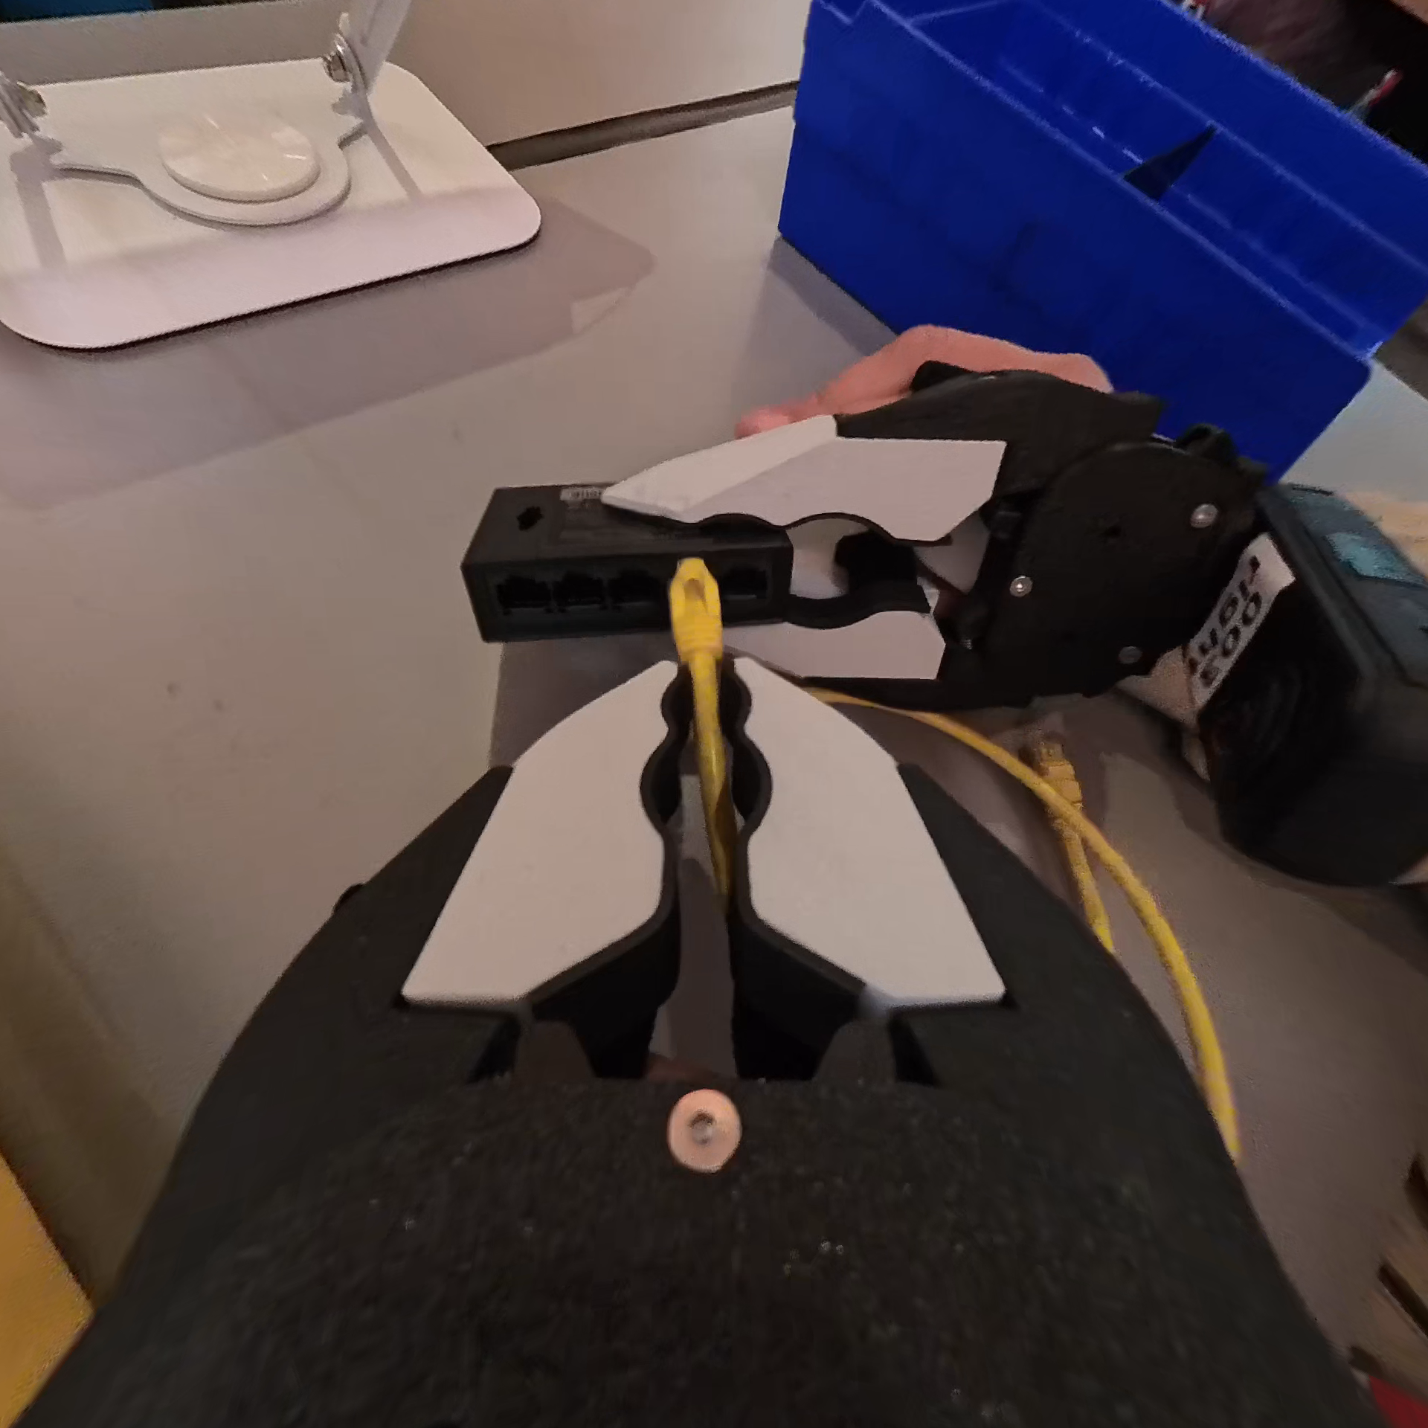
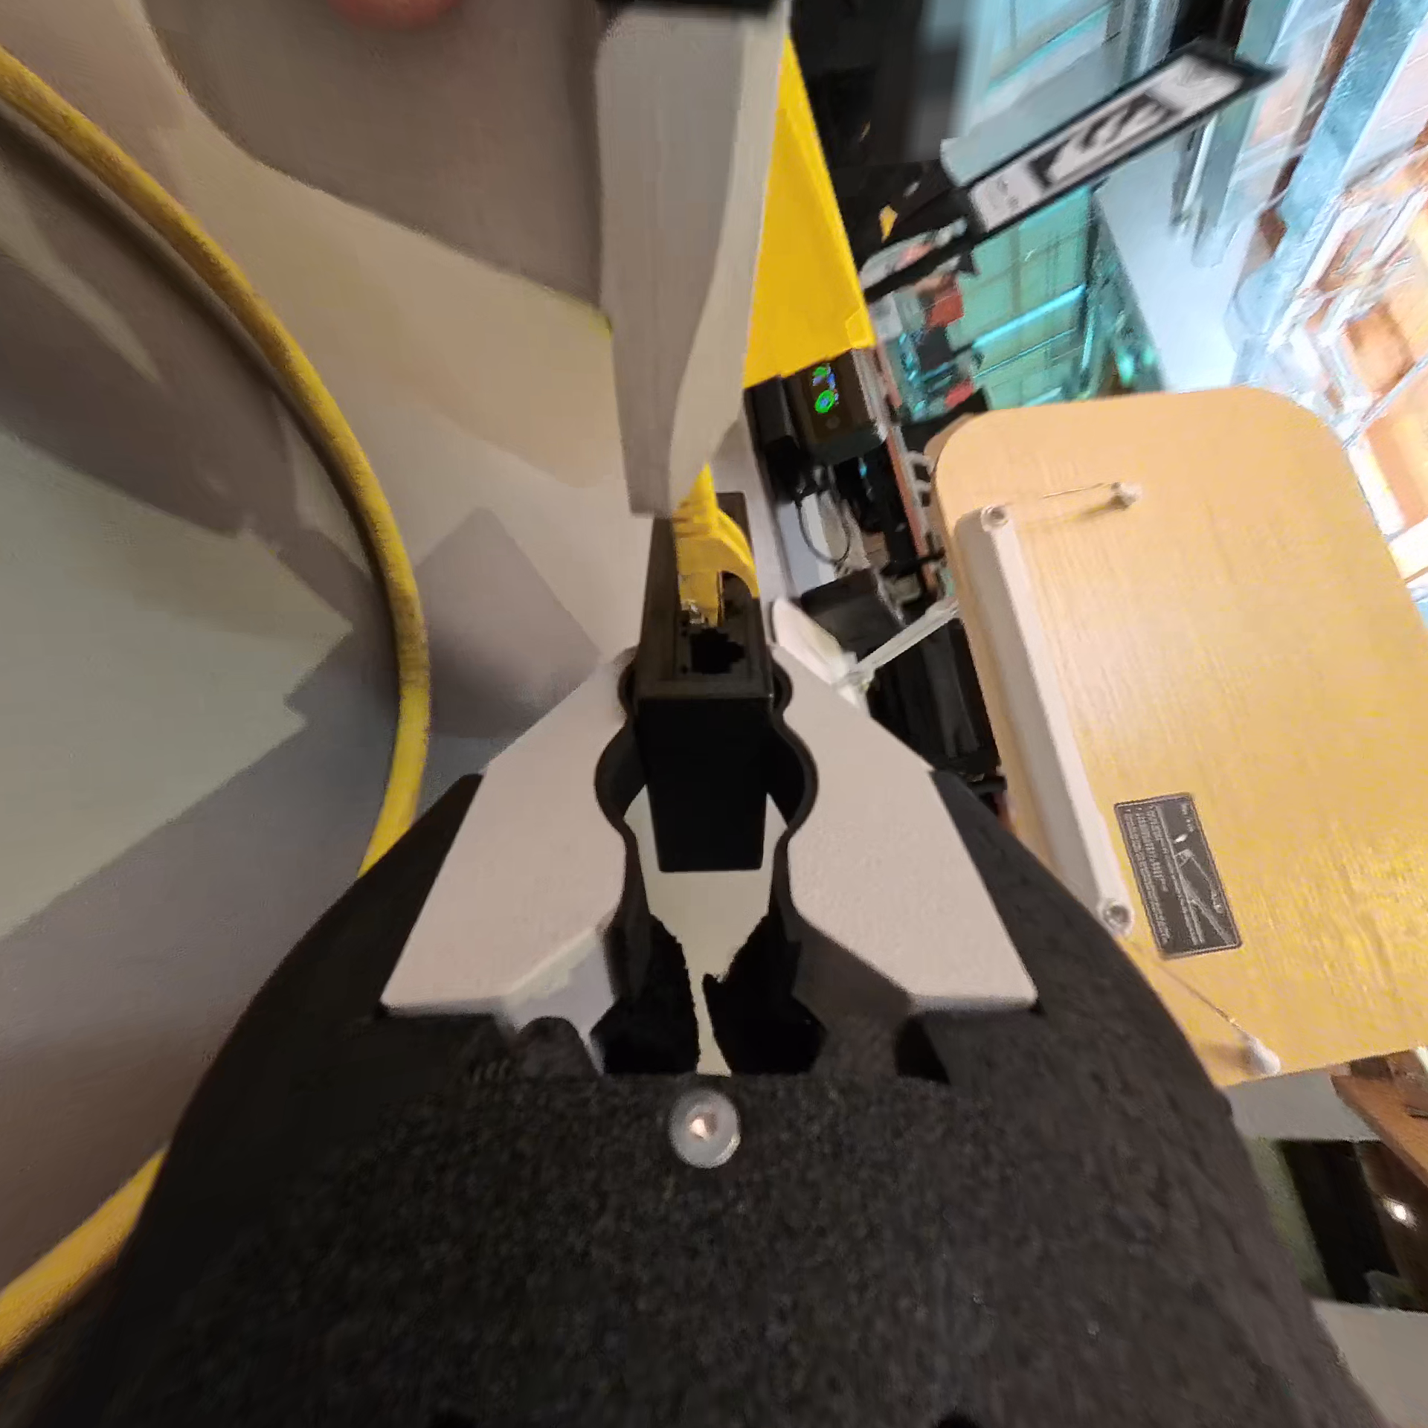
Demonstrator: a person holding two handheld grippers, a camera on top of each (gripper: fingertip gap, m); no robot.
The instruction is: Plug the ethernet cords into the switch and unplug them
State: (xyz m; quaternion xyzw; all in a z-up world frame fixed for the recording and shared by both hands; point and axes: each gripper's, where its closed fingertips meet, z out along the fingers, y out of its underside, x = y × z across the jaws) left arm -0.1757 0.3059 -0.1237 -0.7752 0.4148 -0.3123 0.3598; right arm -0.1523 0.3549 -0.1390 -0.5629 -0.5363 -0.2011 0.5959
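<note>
The black switch (image 1: 587,556) is held level above the grey table with its row of ports facing me. My right gripper (image 1: 680,568) comes in from the right and is shut on the switch's right end; in the right wrist view the switch (image 2: 699,773) sits clamped between the fingers of this gripper (image 2: 699,668). My left gripper (image 1: 699,672) is shut on a yellow ethernet cord just behind its plug (image 1: 695,603). The plug tip is at the second port from the right (image 2: 703,587). I cannot tell whether it is seated.
A second yellow plug (image 1: 1055,765) and loops of cord (image 1: 1144,912) lie on the table at right. A blue bin (image 1: 1082,232) stands behind the switch. A white stand base (image 1: 232,216) is at far left. A wooden board (image 2: 1159,695) shows beyond the table. Left tips to right tips: about 6 centimetres.
</note>
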